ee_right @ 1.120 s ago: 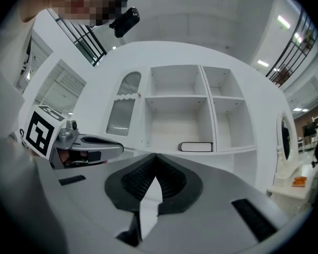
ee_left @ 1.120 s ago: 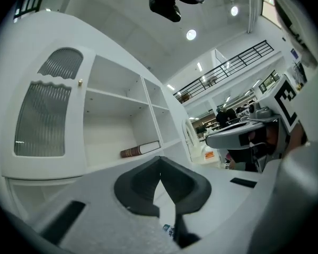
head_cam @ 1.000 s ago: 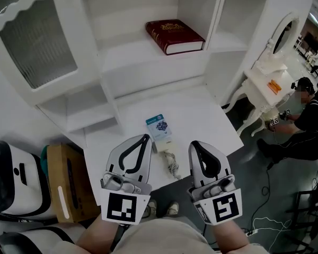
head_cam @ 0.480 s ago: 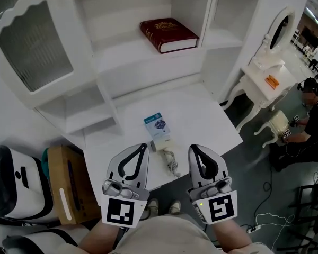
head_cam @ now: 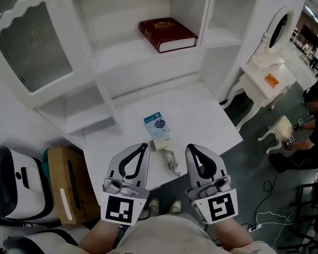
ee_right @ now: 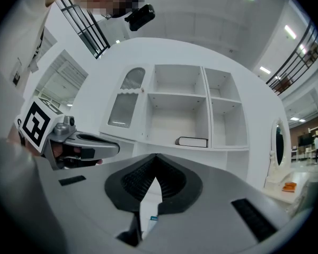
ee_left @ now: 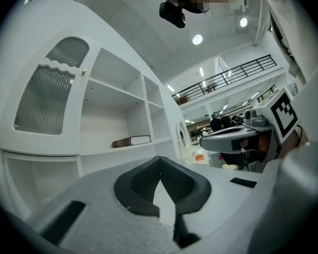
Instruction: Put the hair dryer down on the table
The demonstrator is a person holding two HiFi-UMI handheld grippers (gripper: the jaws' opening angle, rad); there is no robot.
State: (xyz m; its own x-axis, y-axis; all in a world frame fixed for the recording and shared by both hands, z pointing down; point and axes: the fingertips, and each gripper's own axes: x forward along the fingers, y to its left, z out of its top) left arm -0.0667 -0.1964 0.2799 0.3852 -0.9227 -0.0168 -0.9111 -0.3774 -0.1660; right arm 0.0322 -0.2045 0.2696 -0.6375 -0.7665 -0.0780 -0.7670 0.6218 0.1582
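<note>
Placement looks done to me: the dryer [head_cam: 160,143] lies on the table [head_cam: 201,115] by its near edge. My left tool [head_cam: 143,147] and right tool [head_cam: 191,148] are pressed together, empty. Next, I'd simply back away.

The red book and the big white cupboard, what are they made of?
The book looks leather-like or coated board: dark red cover, faint ornament, slight sheen. The cupboard seems painted wood or board: even, smooth white, slightly glossy. Its door pane looks like ribbed frosted glass or plastic.

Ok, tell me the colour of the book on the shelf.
The book is dark red, clearest in the head view.
</note>
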